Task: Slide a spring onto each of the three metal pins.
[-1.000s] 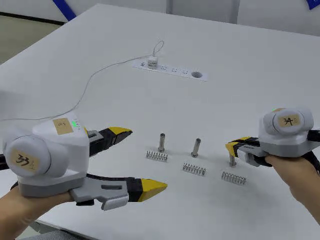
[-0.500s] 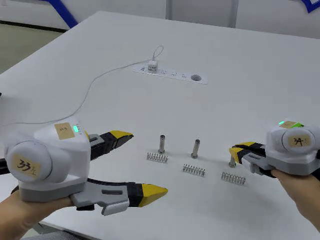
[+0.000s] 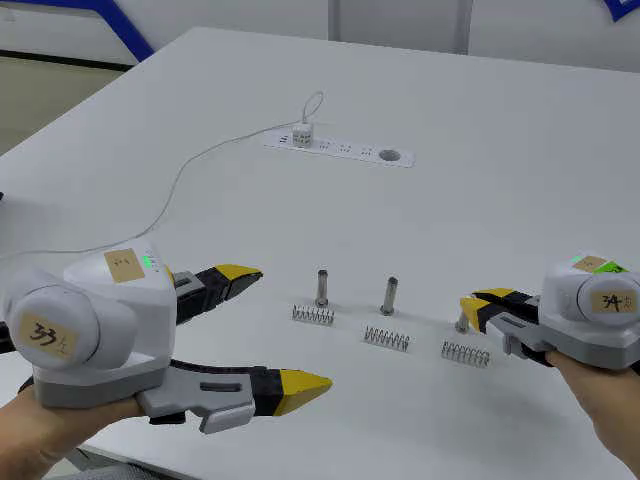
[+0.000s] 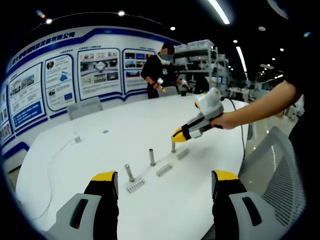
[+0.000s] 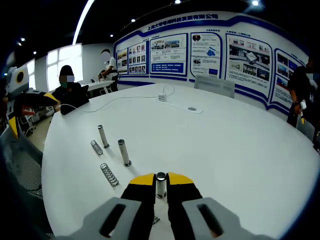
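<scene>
Our left gripper's (image 4: 165,177) jaws stand wide apart before three upright silver metal pins (image 4: 152,156), a coiled steel spring (image 4: 164,170) beside each, the right gripper (image 4: 177,134) at the farthest pin (image 4: 173,147).

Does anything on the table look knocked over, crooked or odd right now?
Nothing stands out: left pin, middle pin and right pin stand upright, with left spring, middle spring and right spring lying flat beside them.

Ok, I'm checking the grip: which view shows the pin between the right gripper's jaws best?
The right gripper view: close up, the pin stands upright in the jaws of the right gripper. The head view shows it small, partly hidden behind those jaws; the left gripper view shows it far off.
</scene>
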Demonstrator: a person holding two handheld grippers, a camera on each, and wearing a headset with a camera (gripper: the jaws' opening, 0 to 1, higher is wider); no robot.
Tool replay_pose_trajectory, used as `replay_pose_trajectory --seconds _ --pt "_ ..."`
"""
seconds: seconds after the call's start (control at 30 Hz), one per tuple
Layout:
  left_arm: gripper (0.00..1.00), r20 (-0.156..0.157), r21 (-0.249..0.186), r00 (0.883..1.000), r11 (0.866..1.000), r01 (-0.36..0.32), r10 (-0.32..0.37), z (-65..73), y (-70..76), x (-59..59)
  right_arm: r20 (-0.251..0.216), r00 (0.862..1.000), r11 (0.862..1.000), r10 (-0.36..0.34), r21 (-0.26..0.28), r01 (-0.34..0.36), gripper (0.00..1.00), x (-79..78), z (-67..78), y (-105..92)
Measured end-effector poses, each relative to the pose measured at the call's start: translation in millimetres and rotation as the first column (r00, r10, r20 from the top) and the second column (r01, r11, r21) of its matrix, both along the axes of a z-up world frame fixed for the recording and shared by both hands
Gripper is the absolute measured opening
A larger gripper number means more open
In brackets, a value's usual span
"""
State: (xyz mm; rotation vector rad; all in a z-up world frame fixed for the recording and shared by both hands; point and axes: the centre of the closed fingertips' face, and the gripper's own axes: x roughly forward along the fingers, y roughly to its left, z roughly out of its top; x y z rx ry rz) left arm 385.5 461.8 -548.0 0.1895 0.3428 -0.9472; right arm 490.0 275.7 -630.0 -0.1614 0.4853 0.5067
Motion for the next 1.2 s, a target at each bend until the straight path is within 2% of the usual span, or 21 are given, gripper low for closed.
replay_pose_trajectory --seconds 0.23,0.3,0.37,0.43,0.5,0.7,0.77,0.9,1.0,1.2 --pt "0.78 -0.003 0.0 1.0 1.0 0.001 -0.001 0.4 -1.7 -0.7 -0.012 1.0 1.0 0.011 -0.007 -0.011 0.09 -2.0 -2.5 -2.1" --pt "0.8 0.002 -0.004 1.0 1.0 -0.003 0.003 1.3 -1.6 0.0 -0.012 1.0 1.0 0.017 -0.006 -0.017 0.13 -2.7 -2.7 -1.3" --pt "0.8 0.004 -0.006 1.0 1.0 -0.007 0.007 1.9 -0.8 0.6 0.001 1.0 1.0 0.02 -0.012 -0.02 0.15 -2.9 0.4 -1.4" --pt "0.8 0.004 -0.005 1.0 1.0 -0.011 0.011 1.6 0.4 1.1 0.018 1.0 1.0 0.017 0.006 -0.017 0.15 -2.5 7.0 -1.9" --pt "0.8 0.001 -0.003 1.0 1.0 -0.016 0.016 0.2 1.9 1.7 0.02 1.0 1.0 0.011 0.027 -0.012 0.16 -2.0 11.2 -4.0" --pt "0.79 -0.009 0.0 1.0 1.0 -0.02 0.02 -4.6 4.2 2.0 0.022 1.0 0.999 0.01 0.041 -0.011 0.17 -6.1 16.4 -14.2" --pt "0.79 -0.015 -0.002 1.0 1.0 -0.025 0.024 -6.1 6.2 3.2 0.028 0.999 0.998 0.044 0.04 -0.045 0.17 -9.5 14.8 -14.3" --pt "0.79 -0.021 -0.02 0.999 0.999 -0.04 0.039 -4.7 9.9 6.6 -0.013 0.99 0.99 0.142 0.023 -0.142 0.18 -23.0 2.0 -10.6" --pt "0.79 -0.022 -0.017 0.999 0.999 -0.043 0.042 -4.8 10.6 8.7 -0.02 0.985 0.984 0.174 0.051 -0.173 0.18 -30.0 -0.4 -7.2" --pt "0.79 -0.029 -0.024 0.999 0.999 -0.042 0.041 -5.0 9.0 11.8 -0.069 0.971 0.974 0.227 0.028 -0.225 0.19 -38.6 -16.5 -7.3"
